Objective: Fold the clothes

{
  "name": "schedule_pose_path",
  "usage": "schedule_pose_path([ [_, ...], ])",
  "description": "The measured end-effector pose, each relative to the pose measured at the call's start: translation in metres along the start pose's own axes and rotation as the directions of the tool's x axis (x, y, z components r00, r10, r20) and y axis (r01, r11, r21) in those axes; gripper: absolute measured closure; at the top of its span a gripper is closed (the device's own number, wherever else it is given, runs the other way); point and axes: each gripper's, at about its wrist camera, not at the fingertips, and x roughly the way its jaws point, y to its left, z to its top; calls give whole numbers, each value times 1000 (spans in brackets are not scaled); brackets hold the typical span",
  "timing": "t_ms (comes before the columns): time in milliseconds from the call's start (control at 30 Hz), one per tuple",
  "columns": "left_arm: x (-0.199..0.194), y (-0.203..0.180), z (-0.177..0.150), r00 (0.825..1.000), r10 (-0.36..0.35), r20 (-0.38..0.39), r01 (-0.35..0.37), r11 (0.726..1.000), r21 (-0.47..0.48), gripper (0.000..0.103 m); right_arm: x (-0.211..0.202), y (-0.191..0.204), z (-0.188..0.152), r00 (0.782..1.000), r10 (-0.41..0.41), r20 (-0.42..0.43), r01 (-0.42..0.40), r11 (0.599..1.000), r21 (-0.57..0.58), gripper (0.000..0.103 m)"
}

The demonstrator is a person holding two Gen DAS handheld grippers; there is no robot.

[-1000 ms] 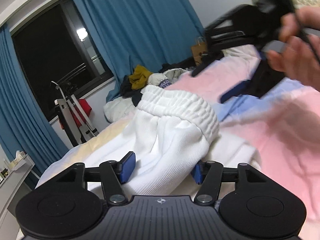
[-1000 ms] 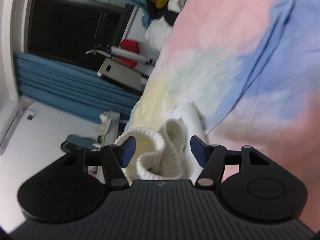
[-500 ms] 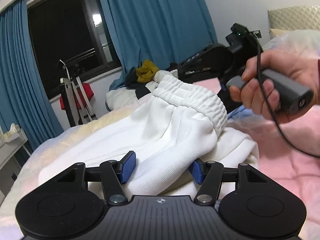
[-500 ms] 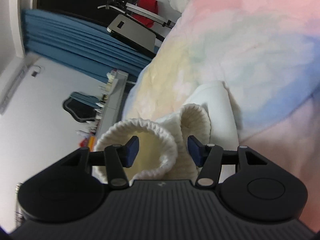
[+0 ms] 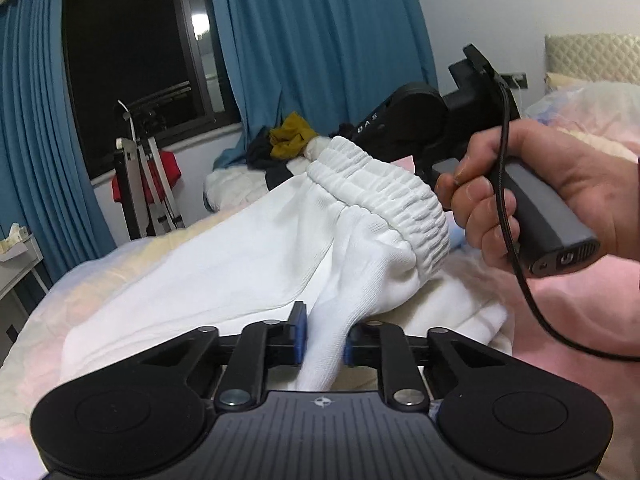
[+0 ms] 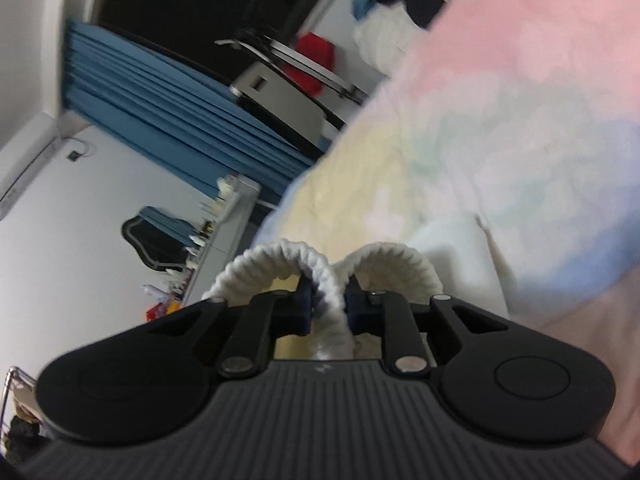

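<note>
White sweatpants (image 5: 248, 264) lie bunched on the pastel bedspread (image 5: 580, 320), their ribbed waistband (image 5: 384, 196) raised toward the right. My left gripper (image 5: 323, 338) is shut on a fold of the pants fabric near the camera. My right gripper (image 6: 328, 310) is shut on the ribbed waistband (image 6: 320, 276), which loops up on both sides of the pads. In the left wrist view the right gripper's black body (image 5: 420, 120) sits behind the waistband, held by a hand (image 5: 560, 196).
A pile of other clothes (image 5: 288, 144) lies at the bed's far end. A folding rack with a red cloth (image 5: 136, 176) stands by the dark window and blue curtains (image 5: 320, 40). A shelf (image 5: 20, 256) stands left of the bed.
Both grippers have closed: the left on the pants fabric, the right on the waistband. The right gripper and hand have come closer to the waistband.
</note>
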Motion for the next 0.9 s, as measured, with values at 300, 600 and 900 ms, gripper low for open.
schedule_pose_path([
  [300, 8, -14, 5, 997, -77, 5, 77, 997, 29, 88, -23, -6, 11, 989, -97, 113, 100, 995, -13, 85],
  [600, 12, -9, -2, 987, -140, -77, 136, 989, -64, 85, -16, -35, -2, 976, -203, 82, 201, 979, 38, 81],
  [900, -6, 6, 3, 987, -136, -82, 125, 984, -125, 59, -69, 9, -31, 935, -305, 180, 319, 946, -54, 74],
])
